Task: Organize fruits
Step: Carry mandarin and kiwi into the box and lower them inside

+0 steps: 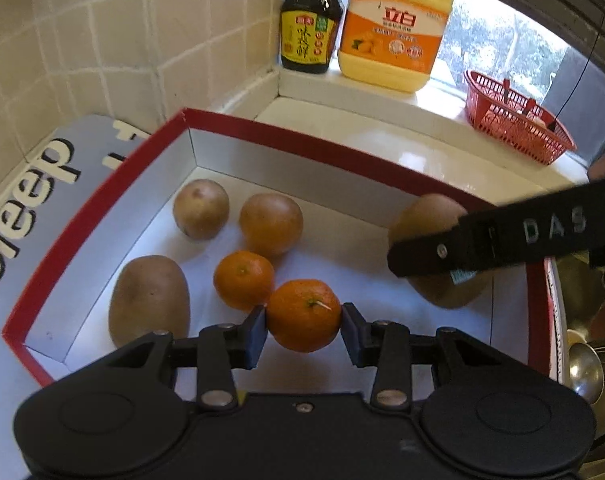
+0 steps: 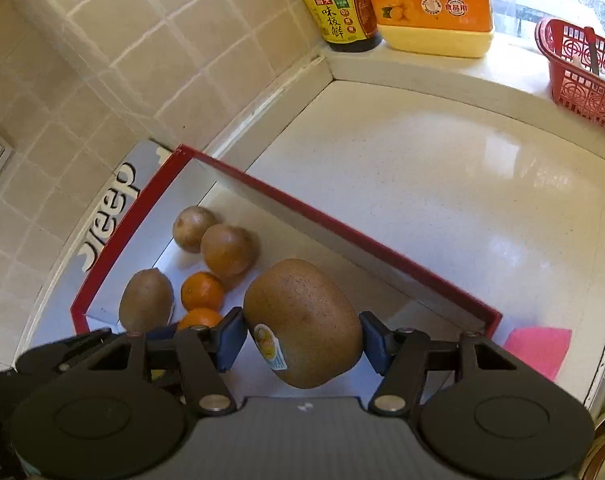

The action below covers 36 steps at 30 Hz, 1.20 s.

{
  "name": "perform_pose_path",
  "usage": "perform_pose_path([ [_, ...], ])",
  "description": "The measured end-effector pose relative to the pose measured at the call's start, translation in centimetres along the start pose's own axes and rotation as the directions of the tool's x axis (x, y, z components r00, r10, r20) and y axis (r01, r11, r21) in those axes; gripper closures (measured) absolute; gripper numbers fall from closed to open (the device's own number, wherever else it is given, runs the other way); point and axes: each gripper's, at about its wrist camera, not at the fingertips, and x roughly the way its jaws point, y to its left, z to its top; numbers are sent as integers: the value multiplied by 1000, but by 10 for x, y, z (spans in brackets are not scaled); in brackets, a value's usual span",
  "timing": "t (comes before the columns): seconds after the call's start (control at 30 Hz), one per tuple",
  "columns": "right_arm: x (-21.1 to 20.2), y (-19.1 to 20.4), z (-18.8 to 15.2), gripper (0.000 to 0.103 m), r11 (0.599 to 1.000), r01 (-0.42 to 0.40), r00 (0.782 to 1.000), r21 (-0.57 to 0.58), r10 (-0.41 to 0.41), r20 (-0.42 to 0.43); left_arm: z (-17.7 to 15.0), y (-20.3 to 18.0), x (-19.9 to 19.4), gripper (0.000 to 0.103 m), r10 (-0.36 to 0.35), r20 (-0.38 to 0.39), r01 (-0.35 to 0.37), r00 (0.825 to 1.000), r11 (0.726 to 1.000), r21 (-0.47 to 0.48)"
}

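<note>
The step in hand looked like the placing of two fruits at once into the red-rimmed, white-lined cardboard box (image 1: 102, 216) that stood on the pale stone bench (image 2: 442, 184). The left gripper (image 1: 303, 322) pinched a small round orange mandarin (image 1: 303, 315) between its blue pads, low over the box floor and touching, or all but touching, a second mandarin (image 1: 243, 280) at its ten o'clock. The right gripper (image 2: 302, 338) was clamped on a large brown fuzzy kiwi with a sticker (image 2: 302, 322), held above the box's right half; from the left wrist view that kiwi sat at about two o'clock of the mandarin, well apart.

Already lying in the box were another kiwi (image 1: 148, 300) at nine o'clock of the held mandarin, plus two brownish round fruits (image 1: 200, 208) (image 1: 270, 222) towards eleven and twelve o'clock.

The next move would likely call for lowering each fruit until it rested on the floor, then spreading the fingers gently so nothing rolled.
</note>
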Motion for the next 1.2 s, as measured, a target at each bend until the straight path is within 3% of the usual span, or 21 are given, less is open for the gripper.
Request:
perform_pose_path([
  [0.07, 4, -1, 3, 40, 1000, -16, 1000, 10, 16, -9, -1, -1, 1, 55, 3, -9, -3, 1000, 1000, 7],
  [0.3, 27, 16, 1, 40, 998, 44, 998, -45, -45, -32, -7, -5, 8, 55, 36, -30, -35, 999, 999, 38],
  [0.63, 42, 15, -2, 40, 997, 58, 997, -43, -60, -50, -10, -2, 12, 53, 28, -31, -27, 999, 999, 23],
  [0.7, 42, 16, -2, 40, 997, 57, 997, -43, -59, -49, -11, -3, 12, 49, 30, -29, -30, 999, 999, 26],
  [0.77, 41, 15, 0, 41, 998, 43, 998, -35, -45, -50, -12, -4, 8, 35, 34, -13, -34, 999, 999, 29],
  [0.87, 26, 15, 5, 40, 1000, 14, 1000, -22, -14, -25, -11, 0, -9, 32, 38, 34, -39, 999, 999, 25],
  [1.03, -10, 22, 11, 38, 999, -25, 999, -42, 26, 40, -11, 24, -56, 31, 26, 110, -18, 994, 997, -72],
  [1.2, -43, 34, 4, 38, 996, -65, 995, -69, 70, 74, -26, 56, -118, 31, 87, 203, -50, 975, 982, -181],
])
